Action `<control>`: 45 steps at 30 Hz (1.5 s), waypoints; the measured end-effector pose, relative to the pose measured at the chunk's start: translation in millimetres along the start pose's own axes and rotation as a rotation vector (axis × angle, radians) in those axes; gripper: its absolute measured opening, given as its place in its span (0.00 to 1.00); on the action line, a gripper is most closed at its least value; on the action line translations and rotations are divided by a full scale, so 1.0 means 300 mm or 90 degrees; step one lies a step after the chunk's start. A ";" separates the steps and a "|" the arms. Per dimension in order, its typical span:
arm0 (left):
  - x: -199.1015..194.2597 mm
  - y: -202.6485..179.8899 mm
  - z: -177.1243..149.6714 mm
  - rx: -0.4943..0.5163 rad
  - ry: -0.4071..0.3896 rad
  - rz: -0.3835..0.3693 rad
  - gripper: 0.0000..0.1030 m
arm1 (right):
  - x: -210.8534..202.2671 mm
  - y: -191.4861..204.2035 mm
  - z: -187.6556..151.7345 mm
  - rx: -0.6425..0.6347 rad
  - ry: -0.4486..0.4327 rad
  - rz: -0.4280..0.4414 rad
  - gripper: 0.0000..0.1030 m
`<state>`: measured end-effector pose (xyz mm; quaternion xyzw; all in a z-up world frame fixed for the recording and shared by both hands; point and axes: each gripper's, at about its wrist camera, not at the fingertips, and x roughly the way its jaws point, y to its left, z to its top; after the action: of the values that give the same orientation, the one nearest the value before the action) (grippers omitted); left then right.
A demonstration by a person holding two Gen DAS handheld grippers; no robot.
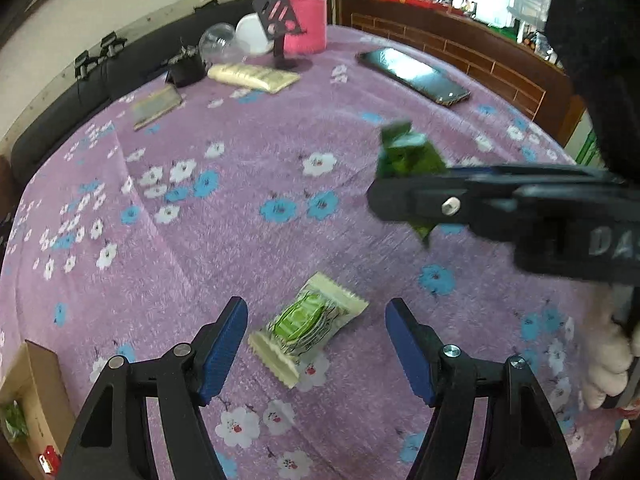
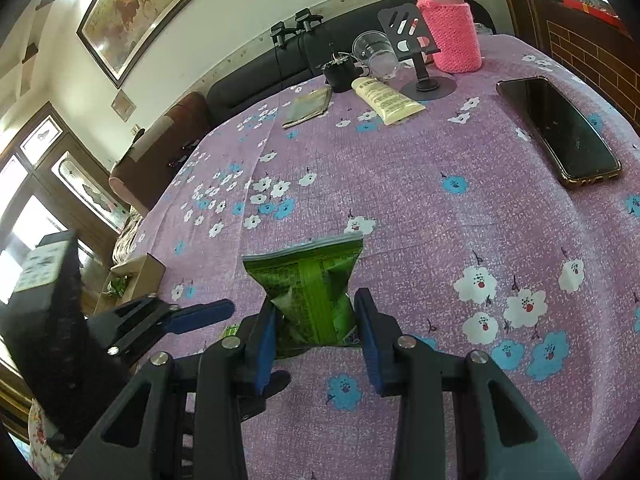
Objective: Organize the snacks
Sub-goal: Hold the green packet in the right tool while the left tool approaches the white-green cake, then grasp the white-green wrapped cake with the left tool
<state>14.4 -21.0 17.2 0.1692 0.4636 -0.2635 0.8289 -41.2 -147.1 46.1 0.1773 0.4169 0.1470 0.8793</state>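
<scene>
A small white-and-green wrapped snack (image 1: 308, 328) lies on the purple flowered tablecloth (image 1: 224, 240). My left gripper (image 1: 316, 306) hangs over it, open, with its blue pads on either side of the snack and clear of it. My right gripper (image 2: 316, 304) is shut on a crumpled green snack bag (image 2: 308, 268), held above the cloth. In the left wrist view the right gripper (image 1: 384, 196) reaches in from the right with the green bag (image 1: 404, 156) sticking up from it. One blue finger (image 2: 204, 312) of the left gripper shows at the lower left of the right wrist view.
An open cardboard box (image 1: 40, 376) (image 2: 138, 270) with green packets inside sits beyond the table's left edge. A phone (image 2: 560, 132), a pink-sleeved bottle (image 2: 452, 32), a phone stand (image 2: 420, 76), a cream tube (image 2: 384, 100) and a clear cup (image 2: 374, 54) stand at the far side.
</scene>
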 end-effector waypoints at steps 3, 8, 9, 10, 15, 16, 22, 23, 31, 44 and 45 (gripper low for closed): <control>-0.020 0.000 -0.018 -0.018 -0.007 -0.023 0.32 | 0.002 0.000 0.003 0.000 0.000 0.002 0.34; -0.020 -0.008 -0.026 -0.031 -0.014 -0.022 0.33 | 0.004 -0.003 0.002 0.002 0.002 0.000 0.34; -0.020 -0.009 -0.023 -0.037 -0.018 -0.021 0.33 | 0.005 -0.004 0.002 0.002 0.003 -0.001 0.34; -0.021 -0.008 -0.022 -0.041 -0.020 -0.025 0.33 | 0.006 -0.004 0.001 0.002 0.003 -0.002 0.34; -0.014 -0.018 -0.018 -0.057 -0.027 -0.019 0.33 | 0.013 -0.007 0.001 0.003 0.006 -0.002 0.34; -0.017 -0.021 -0.020 -0.060 -0.029 -0.016 0.33 | 0.013 -0.006 0.001 0.002 0.006 -0.002 0.34; -0.087 -0.022 -0.054 -0.103 -0.066 -0.014 0.32 | 0.007 -0.002 0.001 -0.001 0.000 0.001 0.34; -0.109 -0.024 -0.061 -0.109 -0.076 -0.012 0.32 | 0.006 0.000 0.001 -0.002 -0.001 0.002 0.34; -0.251 -0.038 -0.139 -0.142 -0.122 -0.012 0.22 | -0.006 0.012 -0.004 -0.011 -0.016 -0.002 0.34; -0.268 -0.061 -0.249 -0.151 -0.120 -0.066 0.63 | 0.008 0.020 -0.015 -0.013 -0.012 -0.020 0.34; -0.255 -0.082 -0.242 -0.137 -0.114 -0.068 0.63 | 0.008 0.021 -0.015 -0.014 -0.011 -0.019 0.34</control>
<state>-82.6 18.7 44.7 0.0303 0.4217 -0.2698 0.8652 -43.9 -139.6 44.4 0.1623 0.4104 0.1368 0.8869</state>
